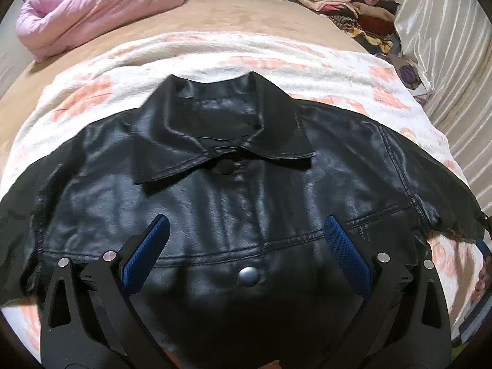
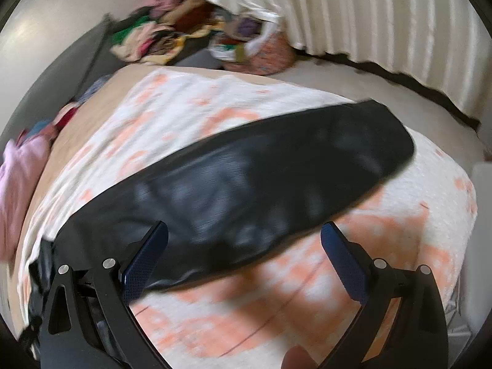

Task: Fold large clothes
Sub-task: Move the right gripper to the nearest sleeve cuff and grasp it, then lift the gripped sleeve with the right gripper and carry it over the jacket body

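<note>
On the bed's white-and-peach blanket (image 1: pixel 215 58) the black leather jacket (image 1: pixel 233 190) lies front up, collar away from the person, sleeves spread sideways. The left gripper (image 1: pixel 246 236) hovers over the chest, fingers wide apart and empty. The right gripper (image 2: pixel 244 240), equally spread and empty, is nearer the right sleeve (image 2: pixel 276 169), whose long axis runs across its fingers toward upper right.

Bare blanket (image 2: pixel 233 316) beside the jacket sleeve (image 2: pixel 261 184) leaves room to pass.
</note>
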### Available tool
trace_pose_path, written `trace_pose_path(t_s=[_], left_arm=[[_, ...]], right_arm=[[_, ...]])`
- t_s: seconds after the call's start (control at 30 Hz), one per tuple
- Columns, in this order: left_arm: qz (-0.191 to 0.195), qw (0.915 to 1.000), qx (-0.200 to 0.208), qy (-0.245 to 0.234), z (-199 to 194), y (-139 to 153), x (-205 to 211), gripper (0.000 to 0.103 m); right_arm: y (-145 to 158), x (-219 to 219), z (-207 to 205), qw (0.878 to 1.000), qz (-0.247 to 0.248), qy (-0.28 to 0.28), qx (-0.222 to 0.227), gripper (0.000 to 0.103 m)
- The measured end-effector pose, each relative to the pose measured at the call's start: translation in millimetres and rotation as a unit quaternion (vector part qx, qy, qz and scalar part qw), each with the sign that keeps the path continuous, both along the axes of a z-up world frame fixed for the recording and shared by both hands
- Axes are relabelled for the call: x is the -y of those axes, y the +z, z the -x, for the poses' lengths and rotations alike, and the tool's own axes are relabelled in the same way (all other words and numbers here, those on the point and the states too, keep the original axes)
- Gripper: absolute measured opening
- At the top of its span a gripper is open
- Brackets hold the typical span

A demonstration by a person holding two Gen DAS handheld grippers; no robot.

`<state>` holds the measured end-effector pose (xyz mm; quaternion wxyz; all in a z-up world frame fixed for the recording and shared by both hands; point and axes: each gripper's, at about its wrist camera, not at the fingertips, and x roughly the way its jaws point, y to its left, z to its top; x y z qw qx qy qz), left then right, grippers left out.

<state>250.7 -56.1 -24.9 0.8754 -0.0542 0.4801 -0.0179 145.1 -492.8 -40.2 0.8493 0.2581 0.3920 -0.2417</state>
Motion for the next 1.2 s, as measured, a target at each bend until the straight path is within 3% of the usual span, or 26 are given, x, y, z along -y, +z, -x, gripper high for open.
trace_pose_path(t_s=[0.2, 0.37, 0.47, 0.53, 0.6, 0.7, 0.73, 0.9, 1.2], left_arm=[[0.001, 0.9999, -0.007, -0.014, -9, -12, 12, 0.094], [0.003, 0.9999, -0.01, -0.011, -11, -16, 11, 0.094], [0.004, 0.9999, -0.01, -0.011, -10, -15, 11, 0.094], [0.005, 0.9999, -0.008, -0.011, -9, -13, 11, 0.094], [0.007, 0.9999, -0.007, -0.012, -8, -11, 10, 0.094], [0.003, 0.9998, -0.005, -0.018, -6, -8, 12, 0.094], [0.002, 0.9998, -0.005, -0.019, -6, -6, 12, 0.094], [0.007, 0.9998, 0.006, -0.019, -1, 7, 8, 0.094], [0.037, 0.9987, 0.026, -0.024, 12, 35, -7, 0.094]], right_arm=[[-23, 41, 7, 0.995, -0.033, -0.088, -0.009, 0.099], [-41, 70, -2, 0.987, -0.093, -0.128, 0.015, 0.099], [-40, 80, -4, 0.983, -0.112, -0.138, 0.055, 0.098], [-40, 86, -6, 0.98, -0.116, -0.145, 0.069, 0.066], [-41, 92, -7, 0.977, -0.126, -0.148, 0.085, 0.053], [-32, 96, -5, 0.975, -0.134, -0.13, 0.123, 0.018], [-26, 96, -3, 0.975, -0.13, -0.121, 0.134, 0.013], [20, 81, -6, 0.973, -0.098, -0.055, 0.202, 0.009], [93, 23, -23, 0.962, -0.054, 0.066, 0.26, 0.007]])
